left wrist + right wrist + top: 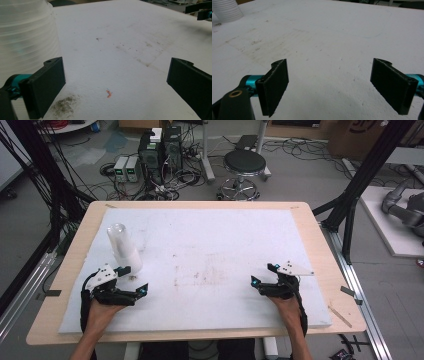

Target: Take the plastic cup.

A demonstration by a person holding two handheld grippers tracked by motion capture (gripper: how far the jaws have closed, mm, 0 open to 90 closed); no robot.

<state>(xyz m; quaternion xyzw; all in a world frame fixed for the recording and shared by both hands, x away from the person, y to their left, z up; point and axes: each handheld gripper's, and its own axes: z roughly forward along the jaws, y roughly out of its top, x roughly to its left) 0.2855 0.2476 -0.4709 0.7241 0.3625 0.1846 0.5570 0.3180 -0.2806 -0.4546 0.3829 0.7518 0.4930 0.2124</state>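
Ribbed translucent plastic is forming the stack of cups, a tall cylinder that is standing slightly tilted on the white foam sheet at about nine o'clock on the tabletop. Its rounded top is leaning toward eleven o'clock. The left tool is sitting just beside the stack's base, at five o'clock from it, with its flat black jaws spread wide and nothing between them. In the left gripper view, the stack is rising just behind the left jaw, its fine horizontal ridges showing; whether they are touching I cannot tell. A small orange scrap and a dark smudge of crumbs are lying on the grainy foam between the jaws.

Faint brownish stains are marking the middle of the sheet. At four o'clock, the right tool is resting low over the foam, well apart from the cups. Its matte rectangular jaws are standing wide open and empty in the right gripper view, where the stack is sitting far off at eleven o'clock.
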